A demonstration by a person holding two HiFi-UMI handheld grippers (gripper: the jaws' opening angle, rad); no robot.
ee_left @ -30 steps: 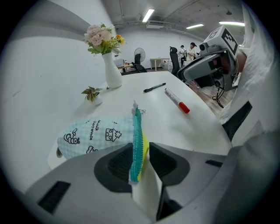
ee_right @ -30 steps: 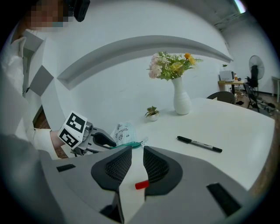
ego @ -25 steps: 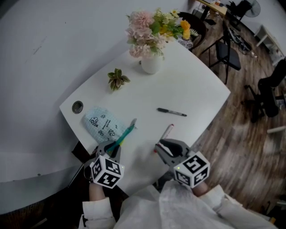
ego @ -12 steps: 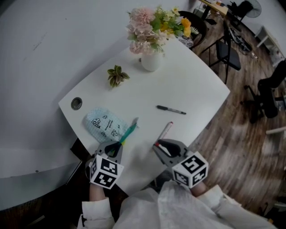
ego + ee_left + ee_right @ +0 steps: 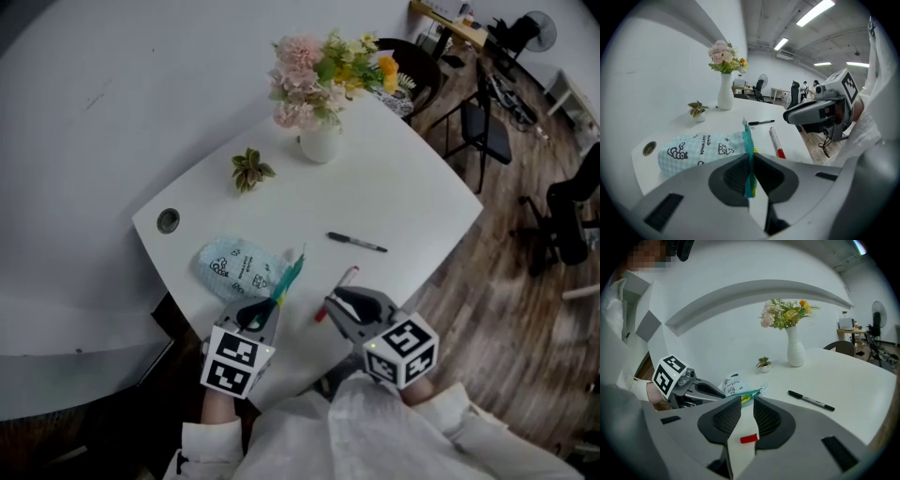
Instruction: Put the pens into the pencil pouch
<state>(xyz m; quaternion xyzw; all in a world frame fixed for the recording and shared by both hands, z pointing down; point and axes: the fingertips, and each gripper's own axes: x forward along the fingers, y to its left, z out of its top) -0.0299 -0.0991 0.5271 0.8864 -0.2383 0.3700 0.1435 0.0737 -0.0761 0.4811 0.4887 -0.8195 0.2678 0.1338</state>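
A pale blue printed pencil pouch (image 5: 234, 267) lies at the table's near left corner, and its teal zipper edge (image 5: 289, 275) is raised. My left gripper (image 5: 266, 308) is shut on that zipper edge (image 5: 749, 154), holding it on edge between the pads. A white pen with a red end (image 5: 337, 281) lies just right of the pouch. My right gripper (image 5: 330, 307) hovers over its near end with the jaws a narrow gap apart; the pen's red end (image 5: 749, 438) shows through the gap, not pinched. A black pen (image 5: 356, 243) lies farther out on the table.
A white vase of flowers (image 5: 319, 141) and a small potted plant (image 5: 249, 169) stand at the far side. A cable hole (image 5: 168, 221) sits near the left edge. The table edge (image 5: 441, 267) drops off on the right toward chairs (image 5: 483, 122) on the wooden floor.
My left gripper has closed on the pouch's zipper edge and moved up and to the right with it, rolling as it went. The right gripper has stayed in place.
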